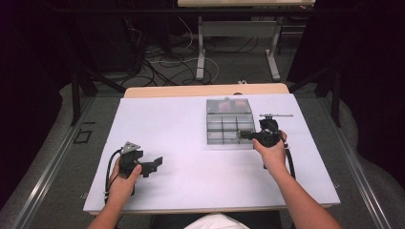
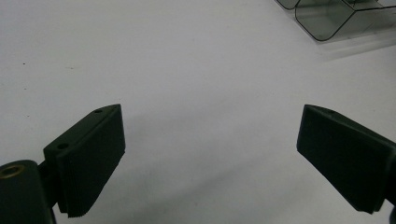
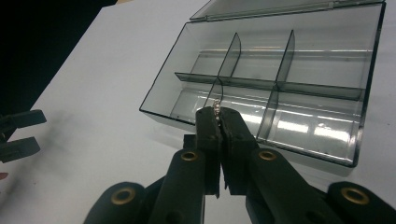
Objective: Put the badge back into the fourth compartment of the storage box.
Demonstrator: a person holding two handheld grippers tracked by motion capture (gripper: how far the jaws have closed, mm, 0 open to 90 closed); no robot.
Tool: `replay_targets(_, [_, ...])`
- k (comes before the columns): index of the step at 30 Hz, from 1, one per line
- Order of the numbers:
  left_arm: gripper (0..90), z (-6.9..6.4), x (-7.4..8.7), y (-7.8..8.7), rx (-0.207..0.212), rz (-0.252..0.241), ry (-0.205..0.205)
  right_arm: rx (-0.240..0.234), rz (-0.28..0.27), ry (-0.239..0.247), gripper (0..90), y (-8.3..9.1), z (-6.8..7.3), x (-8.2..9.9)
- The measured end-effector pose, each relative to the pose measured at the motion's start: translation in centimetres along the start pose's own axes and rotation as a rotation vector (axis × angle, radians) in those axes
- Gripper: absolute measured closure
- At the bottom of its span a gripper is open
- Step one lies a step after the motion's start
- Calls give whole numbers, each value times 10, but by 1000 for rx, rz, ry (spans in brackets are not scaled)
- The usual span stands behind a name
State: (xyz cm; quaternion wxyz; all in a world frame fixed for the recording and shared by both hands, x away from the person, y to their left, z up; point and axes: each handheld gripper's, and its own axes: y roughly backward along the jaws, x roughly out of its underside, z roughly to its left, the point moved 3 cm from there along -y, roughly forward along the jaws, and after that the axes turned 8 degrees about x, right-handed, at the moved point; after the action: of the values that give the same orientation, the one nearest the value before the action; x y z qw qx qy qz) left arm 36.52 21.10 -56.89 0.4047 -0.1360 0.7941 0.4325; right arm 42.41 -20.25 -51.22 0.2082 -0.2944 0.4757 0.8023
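A clear plastic compartment box (image 1: 229,137) lies open on the white table, its lid (image 1: 228,105) folded back at the far side with something reddish behind it. In the right gripper view the box (image 3: 322,79) has several divided cells, all bare. My right gripper (image 3: 218,115) is shut on a small shiny metal piece (image 3: 217,106), held just over the box's near rim; in the high view it (image 1: 244,135) reaches the box's right front corner. My left gripper (image 1: 155,164) rests at the table's left, and its jaws (image 2: 210,158) stand wide open over bare table.
A thin grey metal bar (image 1: 276,115) lies just right of the box. The white table sheet (image 1: 181,124) ends at a wooden edge at the back. A corner of the box (image 2: 336,16) appears far off in the left gripper view. The left gripper (image 3: 18,135) sits at the left edge of the right gripper view.
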Motion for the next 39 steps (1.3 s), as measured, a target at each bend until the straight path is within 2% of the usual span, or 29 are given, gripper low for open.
replay_targets(23, [76, 1, 0, 0, 5, -3, 5, -7, 20, 27, 876, -25, 20, -11])
replay_targets(25, [76, 1, 0, 0, 5, -3, 6, -13, 21, 18, 876, -28, 23, -11])
replay_targets(27, [76, 1, 0, 0, 4, -3, 6, -11, 26, 33, 876, -29, 23, -12])
replay_targets(34, [76, 1, 0, 0, 5, -2, 5, -21, 30, 14, 876, -36, 26, -11])
replay_targets(39, [76, 1, 0, 0, 5, -2, 5, -18, 38, 23, 876, -39, 28, -11])
